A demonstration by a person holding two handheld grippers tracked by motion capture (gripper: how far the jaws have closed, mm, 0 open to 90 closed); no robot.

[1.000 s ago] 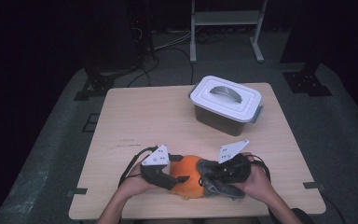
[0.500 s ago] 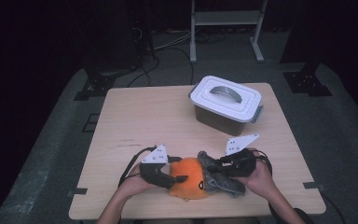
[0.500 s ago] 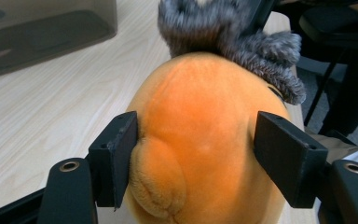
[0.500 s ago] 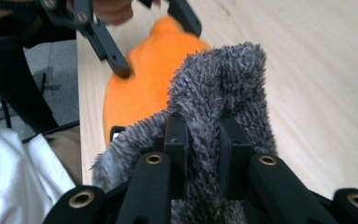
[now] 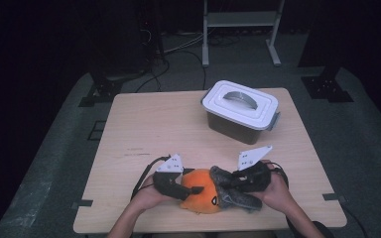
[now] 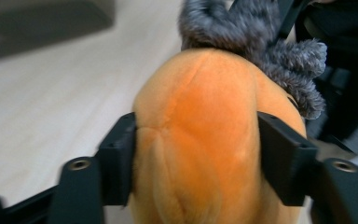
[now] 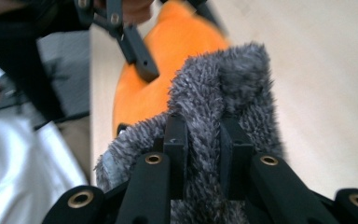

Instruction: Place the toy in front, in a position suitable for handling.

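An orange plush toy (image 5: 202, 194) with a grey fuzzy part (image 5: 228, 191) lies near the table's front edge. My left gripper (image 5: 181, 189) is shut on the toy's orange body (image 6: 200, 140), one jaw pressing each side. My right gripper (image 5: 238, 179) is shut on the grey fuzzy part (image 7: 223, 121), a fold of fur pinched between its jaws. In the right gripper view the orange body (image 7: 168, 79) and the left gripper's jaws sit just beyond the fur. A person's hands hold both grippers from the bottom of the high view.
A lidded plastic box (image 5: 240, 110) with a white lid and a handle stands at the back right of the wooden table (image 5: 158, 129). Cables trail on the dark floor behind the table, near a metal stand (image 5: 240, 29).
The right gripper has lifted and pulled slightly to the right with the grey fur in it. The left gripper has stayed on the orange body.
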